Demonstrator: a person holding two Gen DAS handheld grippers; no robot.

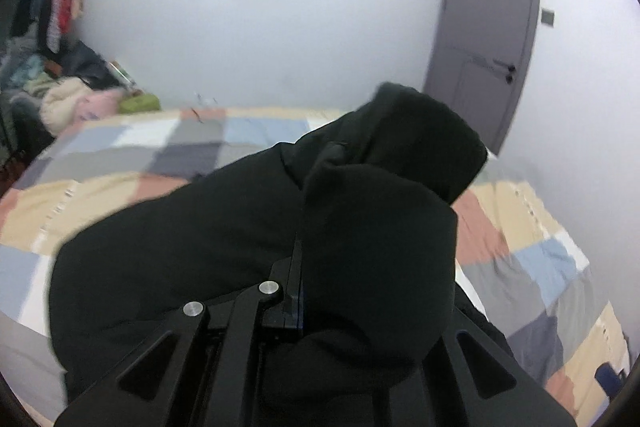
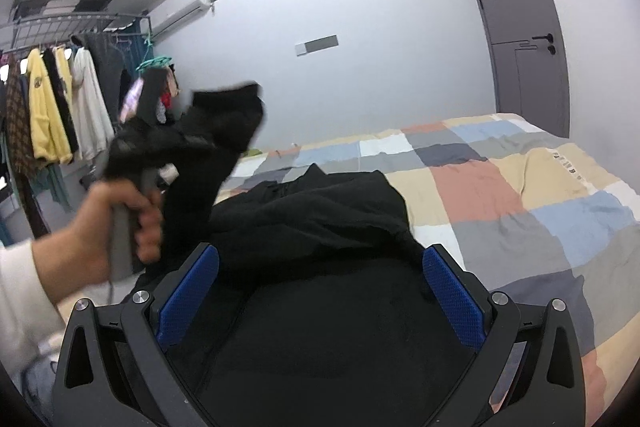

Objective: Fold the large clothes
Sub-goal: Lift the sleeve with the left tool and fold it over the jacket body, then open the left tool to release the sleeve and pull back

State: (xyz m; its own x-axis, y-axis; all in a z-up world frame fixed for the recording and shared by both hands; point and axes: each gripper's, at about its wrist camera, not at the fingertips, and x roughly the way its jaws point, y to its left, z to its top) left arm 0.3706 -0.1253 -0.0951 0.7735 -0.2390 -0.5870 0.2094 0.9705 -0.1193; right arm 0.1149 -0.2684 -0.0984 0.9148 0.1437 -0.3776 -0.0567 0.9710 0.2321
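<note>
A large black garment [image 2: 320, 211] lies bunched on the bed with a patchwork cover [image 2: 500, 187]. My left gripper [image 1: 304, 259] is shut on a fold of this garment [image 1: 380, 247] and holds it lifted above the bed; cloth drapes over its fingers and hides the right one. In the right wrist view the left gripper [image 2: 188, 143] is up at the left, held by a hand, with black cloth hanging from it. My right gripper [image 2: 320, 279] is open, its blue pads [image 2: 452, 295] wide apart just above the garment, holding nothing.
A rack of hanging clothes [image 2: 52, 115] stands at the left. A heap of clothes [image 1: 68, 95] lies beyond the bed's far corner. A grey door [image 2: 524, 27] is in the wall behind the bed. The patchwork cover [image 1: 120, 163] shows around the garment.
</note>
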